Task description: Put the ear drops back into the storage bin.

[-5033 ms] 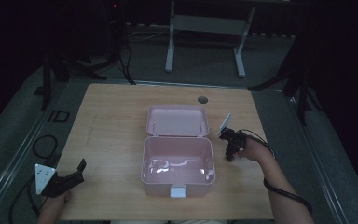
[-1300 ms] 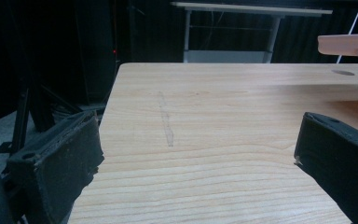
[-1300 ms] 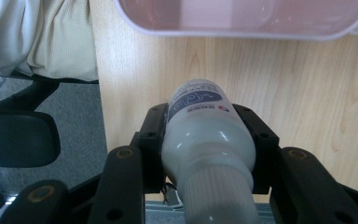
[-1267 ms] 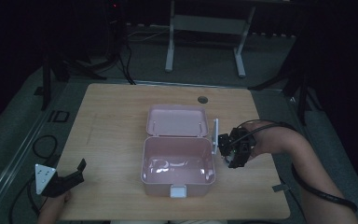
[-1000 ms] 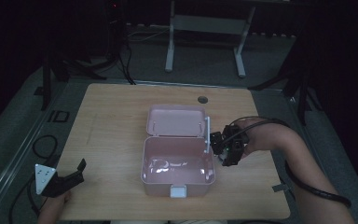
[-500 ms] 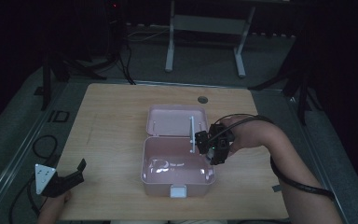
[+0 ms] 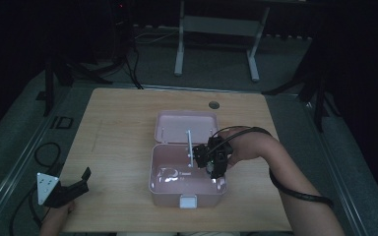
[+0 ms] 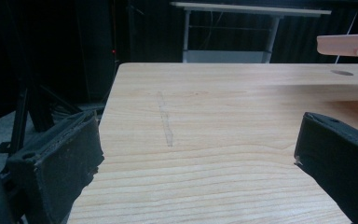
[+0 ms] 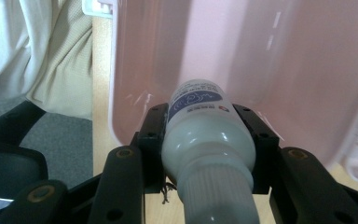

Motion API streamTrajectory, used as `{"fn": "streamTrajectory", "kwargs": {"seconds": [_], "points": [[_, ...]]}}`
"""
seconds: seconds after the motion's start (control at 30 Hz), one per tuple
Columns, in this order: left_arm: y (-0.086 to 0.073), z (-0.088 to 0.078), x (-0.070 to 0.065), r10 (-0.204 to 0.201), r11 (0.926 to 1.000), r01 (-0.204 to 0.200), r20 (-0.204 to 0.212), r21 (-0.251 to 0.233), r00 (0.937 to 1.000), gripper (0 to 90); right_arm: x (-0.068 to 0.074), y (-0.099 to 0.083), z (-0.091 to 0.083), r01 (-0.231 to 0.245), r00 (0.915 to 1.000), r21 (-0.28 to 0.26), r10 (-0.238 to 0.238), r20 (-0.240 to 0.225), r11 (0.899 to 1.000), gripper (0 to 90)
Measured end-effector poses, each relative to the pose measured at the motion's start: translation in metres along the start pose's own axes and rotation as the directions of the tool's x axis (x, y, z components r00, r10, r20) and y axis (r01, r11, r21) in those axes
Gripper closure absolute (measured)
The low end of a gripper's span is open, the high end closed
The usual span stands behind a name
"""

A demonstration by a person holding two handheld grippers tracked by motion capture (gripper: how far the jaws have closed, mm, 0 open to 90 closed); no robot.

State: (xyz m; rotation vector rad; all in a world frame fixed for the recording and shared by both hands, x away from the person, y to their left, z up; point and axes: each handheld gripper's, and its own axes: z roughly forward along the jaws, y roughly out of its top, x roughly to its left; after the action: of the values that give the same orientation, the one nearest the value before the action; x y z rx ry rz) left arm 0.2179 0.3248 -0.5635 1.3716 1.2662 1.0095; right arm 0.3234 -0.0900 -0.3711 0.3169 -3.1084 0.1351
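The left gripper [image 7: 81, 178] rests on the tabletop [image 7: 123, 128] with its jaws spread wide and nothing between them, well apart from the pink box [image 7: 187, 169] off to its right. The right gripper [image 9: 208, 140] pinches a white bottle [image 9: 205, 135] by its sides, with the bottle's bottom end pointing ahead into the open pink box. To do this well, I think it should go down slowly until the bottle touches the box floor, then let go gently so it does not bounce or roll.

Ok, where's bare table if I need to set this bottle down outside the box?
Widest free patch: bare table left of the pink box, beyond the left hand-held gripper. Another strip lies behind the lid, near the round hole. It's crowded right of the box, around the right hand-held gripper holding the bottle.
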Motion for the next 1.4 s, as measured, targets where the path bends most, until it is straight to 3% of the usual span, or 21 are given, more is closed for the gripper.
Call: {"fn": "streamTrajectory", "kwargs": {"seconds": [0.6,1.17,1.4], "points": [[0.000,0.000,0.000,-0.001,1.0000,0.001,-0.002,0.000,1.0000,0.9,-0.016,0.001,0.061,-0.030,0.9994,0.019,0.030,-0.015,0.999,59.5],[0.000,0.000,0.000,-0.001,1.0000,0.001,-0.001,-0.001,1.0000,1.0,-0.018,0.010,0.093,-0.015,0.9994,0.068,0.017,-0.031,0.998,59.5],[0.000,0.000,0.000,0.001,1.0000,-0.001,-0.001,-0.001,1.0000,1.0,-0.021,0.013,0.106,-0.045,0.9980,0.074,0.048,-0.042,0.996,59.5]]}}
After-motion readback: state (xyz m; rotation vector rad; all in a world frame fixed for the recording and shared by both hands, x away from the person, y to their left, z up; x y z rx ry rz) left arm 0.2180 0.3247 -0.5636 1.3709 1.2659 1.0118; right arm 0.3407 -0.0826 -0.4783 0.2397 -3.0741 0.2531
